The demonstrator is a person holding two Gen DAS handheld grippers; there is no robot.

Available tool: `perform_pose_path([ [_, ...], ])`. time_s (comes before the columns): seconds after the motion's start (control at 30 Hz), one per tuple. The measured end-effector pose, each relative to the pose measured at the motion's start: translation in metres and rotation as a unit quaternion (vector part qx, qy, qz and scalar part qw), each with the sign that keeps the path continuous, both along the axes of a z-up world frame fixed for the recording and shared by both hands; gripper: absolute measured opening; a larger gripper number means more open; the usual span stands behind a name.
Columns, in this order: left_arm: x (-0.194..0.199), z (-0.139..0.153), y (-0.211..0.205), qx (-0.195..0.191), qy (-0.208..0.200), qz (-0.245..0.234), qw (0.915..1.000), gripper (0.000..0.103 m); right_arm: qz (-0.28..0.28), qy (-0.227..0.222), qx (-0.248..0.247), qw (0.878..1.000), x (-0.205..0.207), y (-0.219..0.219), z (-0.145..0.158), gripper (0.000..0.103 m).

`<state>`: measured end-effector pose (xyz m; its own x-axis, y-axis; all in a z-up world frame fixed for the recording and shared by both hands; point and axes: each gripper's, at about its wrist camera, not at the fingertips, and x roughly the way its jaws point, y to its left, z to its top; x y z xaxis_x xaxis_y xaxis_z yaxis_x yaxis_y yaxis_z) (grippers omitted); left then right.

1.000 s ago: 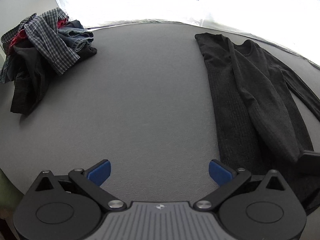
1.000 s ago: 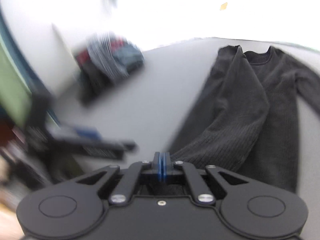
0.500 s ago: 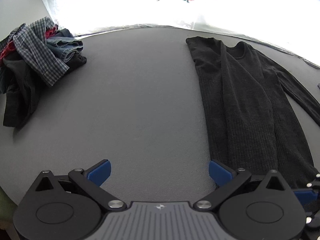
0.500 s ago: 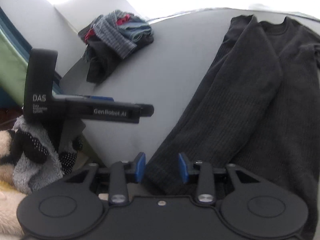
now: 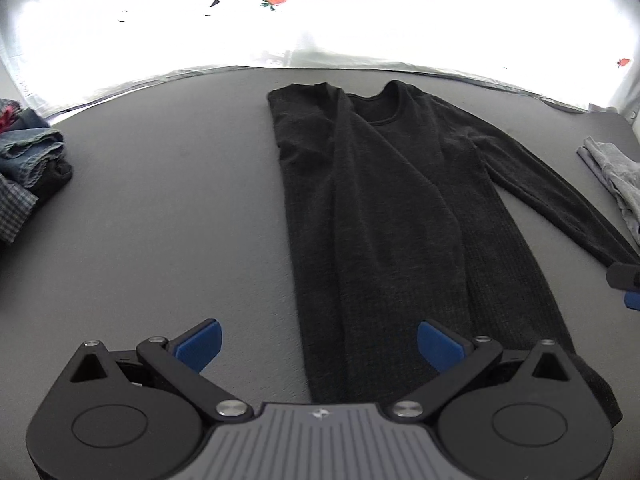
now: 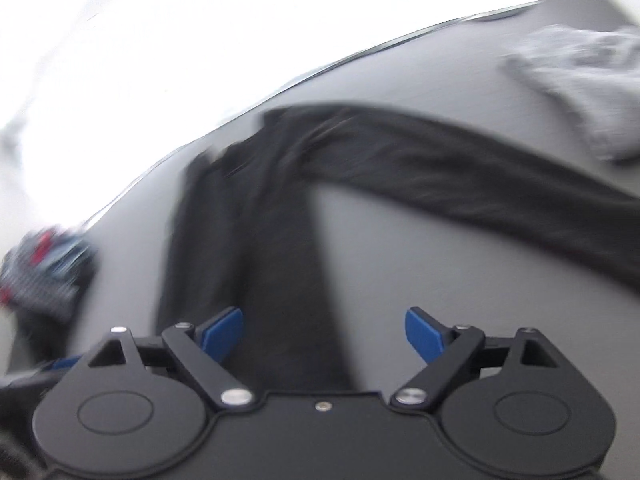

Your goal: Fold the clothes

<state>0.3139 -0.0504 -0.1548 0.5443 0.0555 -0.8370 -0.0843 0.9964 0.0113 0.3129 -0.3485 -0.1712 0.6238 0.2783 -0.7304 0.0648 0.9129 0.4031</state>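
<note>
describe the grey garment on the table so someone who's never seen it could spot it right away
Start from the grey table with the long black sweater spread flat down its middle. Follow the sweater's outstretched sleeve toward the table's right edge: the light grey garment lies crumpled just beyond it. It is the only pale piece; the pile of clothes on the opposite side is denim, plaid and dark.

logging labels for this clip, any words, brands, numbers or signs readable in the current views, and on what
No readable words or numbers in either view now.
Left gripper: a small emblem on its grey housing, a mark, no letters.
White curtain: carrot pictures and tiny dark marks, too small to read.
Right wrist view: motion-blurred, nothing legible.
</note>
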Motion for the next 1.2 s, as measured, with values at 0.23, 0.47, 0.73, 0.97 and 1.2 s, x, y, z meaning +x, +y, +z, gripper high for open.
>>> perform_pose_path([
  [0.23,0.063,-0.012,-0.031,0.000,0.043,-0.055,0.9975,0.103,-0.243,0.021,-0.072,0.967,0.007,-0.080,-0.011,0.089],
  [0.47,0.126,-0.037,-0.046,0.013,0.077,-0.063,0.9949,0.103,-0.323,0.091,-0.086,0.938,0.024,-0.145,-0.049,0.084],
  [0.73,0.143,-0.057,-0.043,-0.003,0.090,-0.033,0.9954,0.103,-0.288,0.088,-0.127,0.945,0.036,-0.138,-0.049,0.037],
  [0.97,0.135,-0.057,-0.044,-0.001,0.065,-0.030,0.9974,0.103,-0.259,0.068,-0.070,0.961,0.050,-0.120,-0.036,0.009],
  [1.2,0.128,-0.050,-0.029,-0.054,0.058,-0.021,0.9966,0.103,-0.180,0.034,0.084,0.979,0.101,-0.049,0.002,0.008],
])
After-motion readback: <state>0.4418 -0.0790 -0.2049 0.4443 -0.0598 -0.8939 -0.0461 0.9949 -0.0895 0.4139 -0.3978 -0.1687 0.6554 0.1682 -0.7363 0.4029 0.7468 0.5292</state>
